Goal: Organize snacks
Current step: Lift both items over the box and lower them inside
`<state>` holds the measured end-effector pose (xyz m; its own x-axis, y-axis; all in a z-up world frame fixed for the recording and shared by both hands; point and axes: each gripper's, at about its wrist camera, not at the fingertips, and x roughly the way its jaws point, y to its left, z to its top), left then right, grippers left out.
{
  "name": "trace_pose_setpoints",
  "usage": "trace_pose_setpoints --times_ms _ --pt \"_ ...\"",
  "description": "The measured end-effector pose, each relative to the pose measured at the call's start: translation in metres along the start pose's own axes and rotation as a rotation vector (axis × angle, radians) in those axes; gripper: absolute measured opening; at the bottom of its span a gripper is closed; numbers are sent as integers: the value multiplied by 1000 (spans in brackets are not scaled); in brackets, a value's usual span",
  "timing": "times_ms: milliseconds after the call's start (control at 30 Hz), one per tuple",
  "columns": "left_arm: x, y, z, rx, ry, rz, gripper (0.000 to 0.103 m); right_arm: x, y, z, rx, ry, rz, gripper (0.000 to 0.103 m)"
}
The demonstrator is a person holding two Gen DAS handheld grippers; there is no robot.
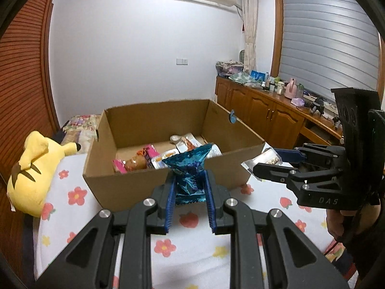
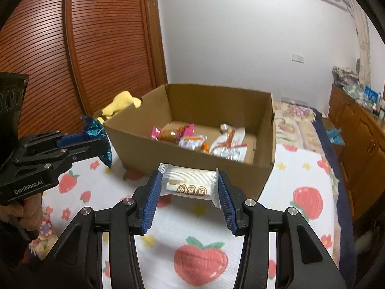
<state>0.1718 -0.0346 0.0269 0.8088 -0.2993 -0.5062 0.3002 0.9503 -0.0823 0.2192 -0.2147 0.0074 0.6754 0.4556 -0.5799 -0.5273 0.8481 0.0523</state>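
Holding pink snack [image 2: 173,133], foil packs [image 2: 228,144]: cardboard box [image 2: 192,166].

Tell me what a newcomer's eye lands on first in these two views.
First, the open cardboard box in the middle of the fruit-print bedsheet, with a few wrapped snacks lying on its floor. Next, the two loads held just short of it: the left gripper has its jaws shut on a crinkled blue foil packet, the right gripper on a white snack bar. A yellow plush toy lies left of the box.
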Motion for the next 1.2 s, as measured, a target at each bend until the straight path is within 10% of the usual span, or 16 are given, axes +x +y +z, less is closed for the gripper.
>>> trace_pose_setpoints --times_ms 1200 --pt "101 68 39 -27 63 51 23 99 -13 77 -73 63 -24 47"
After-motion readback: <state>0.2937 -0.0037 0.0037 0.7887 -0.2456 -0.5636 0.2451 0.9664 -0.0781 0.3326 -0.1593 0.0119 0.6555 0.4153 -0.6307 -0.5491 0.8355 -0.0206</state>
